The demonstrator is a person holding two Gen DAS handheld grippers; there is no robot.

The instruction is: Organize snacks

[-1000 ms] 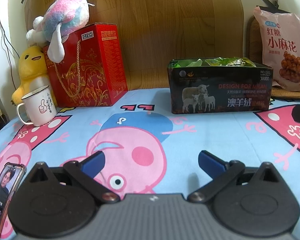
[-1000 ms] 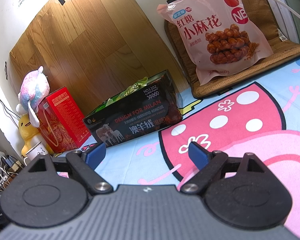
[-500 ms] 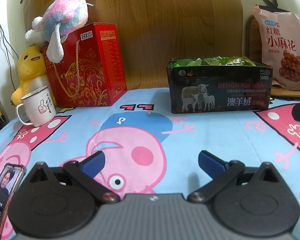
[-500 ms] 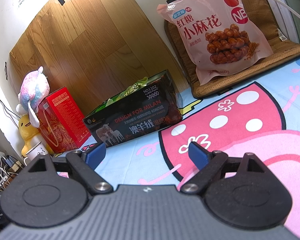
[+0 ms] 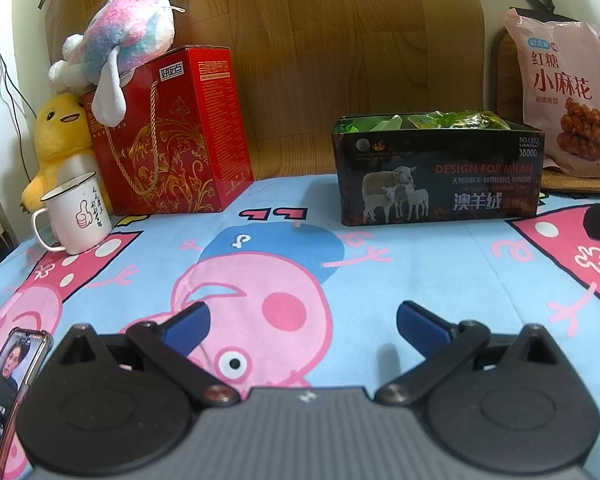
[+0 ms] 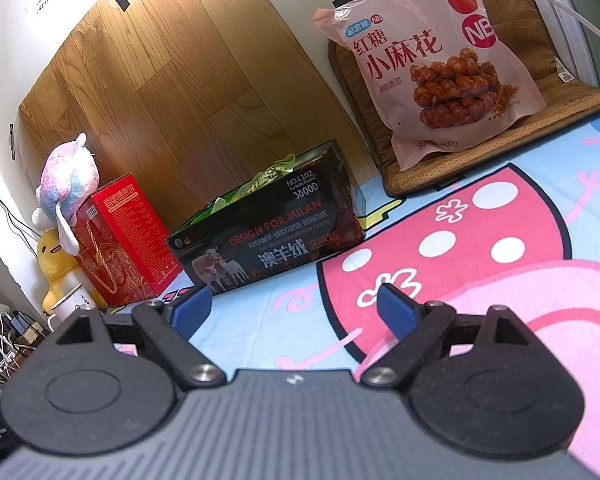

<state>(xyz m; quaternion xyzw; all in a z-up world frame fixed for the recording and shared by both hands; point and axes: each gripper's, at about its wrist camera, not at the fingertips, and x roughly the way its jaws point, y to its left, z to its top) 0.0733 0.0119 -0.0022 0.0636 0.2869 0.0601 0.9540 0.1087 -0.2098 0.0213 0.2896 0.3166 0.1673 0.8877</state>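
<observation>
A black box printed with sheep (image 5: 440,178) (image 6: 268,240) stands on the cartoon-print cloth, with several green-wrapped snacks (image 5: 452,120) (image 6: 264,178) showing above its rim. A large pink bag of twisted dough snacks (image 5: 568,96) (image 6: 432,52) leans upright at the back right on a woven mat. My left gripper (image 5: 302,322) hovers low over the cloth well short of the box, open with nothing between its blue fingers. In the right wrist view my right gripper (image 6: 294,306) is open and empty too, near the box's front right.
A red gift box (image 5: 168,136) (image 6: 120,240) stands at the back left, a pastel plush (image 5: 124,32) on top and a yellow duck plush (image 5: 58,136) beside it. A white mug (image 5: 78,216) sits in front. A phone (image 5: 10,384) lies at the near left. A wooden board (image 5: 300,40) forms the back.
</observation>
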